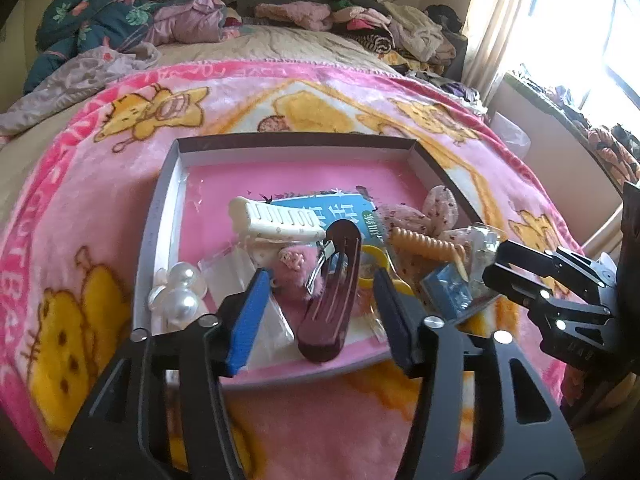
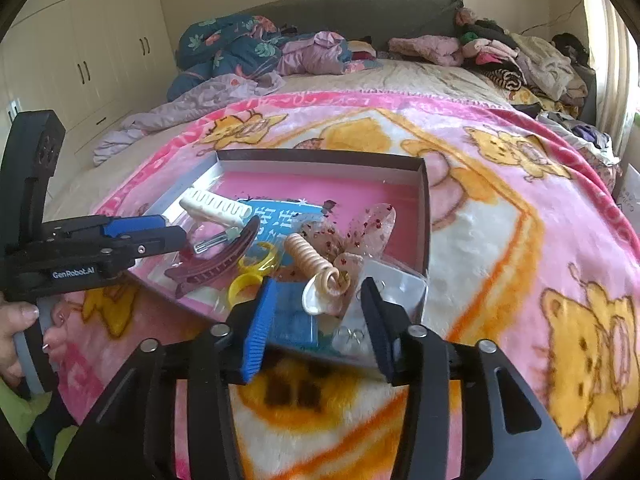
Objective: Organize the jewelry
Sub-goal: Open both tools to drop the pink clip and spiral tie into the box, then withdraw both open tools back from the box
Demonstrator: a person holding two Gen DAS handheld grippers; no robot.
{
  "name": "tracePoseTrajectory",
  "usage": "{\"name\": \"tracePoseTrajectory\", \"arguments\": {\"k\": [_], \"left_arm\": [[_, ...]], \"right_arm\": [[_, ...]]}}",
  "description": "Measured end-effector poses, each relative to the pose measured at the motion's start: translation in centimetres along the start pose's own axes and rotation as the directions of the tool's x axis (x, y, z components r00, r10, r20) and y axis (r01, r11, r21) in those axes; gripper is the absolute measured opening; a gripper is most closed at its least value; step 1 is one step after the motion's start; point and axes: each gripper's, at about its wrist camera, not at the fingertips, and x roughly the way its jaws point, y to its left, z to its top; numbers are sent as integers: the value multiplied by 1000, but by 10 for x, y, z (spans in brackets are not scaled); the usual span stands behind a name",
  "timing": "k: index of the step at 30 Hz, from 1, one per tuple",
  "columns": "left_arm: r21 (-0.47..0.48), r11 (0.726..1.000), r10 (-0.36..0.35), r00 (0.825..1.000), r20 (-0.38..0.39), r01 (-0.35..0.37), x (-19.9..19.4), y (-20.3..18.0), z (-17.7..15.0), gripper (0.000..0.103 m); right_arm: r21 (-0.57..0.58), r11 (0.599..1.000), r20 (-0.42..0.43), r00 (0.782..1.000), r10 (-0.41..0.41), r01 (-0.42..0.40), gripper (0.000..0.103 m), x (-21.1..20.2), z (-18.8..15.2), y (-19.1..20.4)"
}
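Note:
A shallow grey box (image 1: 298, 146) (image 2: 320, 156) with a pink floor lies on the bed and holds hair accessories. My left gripper (image 1: 320, 292) is open, its fingers on either side of a maroon hair clip (image 1: 330, 292) (image 2: 216, 266) that rests in the box's near part. A white hair clip (image 1: 276, 220), pearl pieces (image 1: 180, 284), a pink fuzzy clip (image 1: 298, 268) and a tan spiral tie (image 1: 426, 246) (image 2: 310, 262) lie around it. My right gripper (image 2: 320, 308) is open at the box's near right corner, over a blue packet (image 2: 294, 322) and a clear bag (image 2: 390, 286).
The box sits on a pink cartoon blanket (image 2: 520, 240). Piled clothes (image 2: 520, 60) and bedding (image 1: 100, 20) lie at the head of the bed. Wardrobe doors (image 2: 80, 48) stand at left, a bright window (image 1: 580, 20) at right. A yellow ring (image 2: 244, 286) lies in the box.

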Motion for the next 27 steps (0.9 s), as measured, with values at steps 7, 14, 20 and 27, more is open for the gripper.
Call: {"name": "tracePoseTrajectory", "arguments": {"k": [7,14,20,27], "left_arm": [[-8,1000,9,999,33,-8,-27,0,-13,60],[-19,1000,13,999,53,-12,-48,1,-30,80],[-20,1000,25,997,76,-23,-68,1,-44,92],[-19,999,34,996,84,-33,-85,-1,-63,92]], "right_arm": [[-7,1000,28,999,-22,23,67,-25,-11,9],[-15,999,72,997,-39,40,85,-53,-20,20],[-23,999,97,994,-45,48,94,-70,-29,31],[-13,998,106,993,-52,54,94,-83,-44,40]]}}
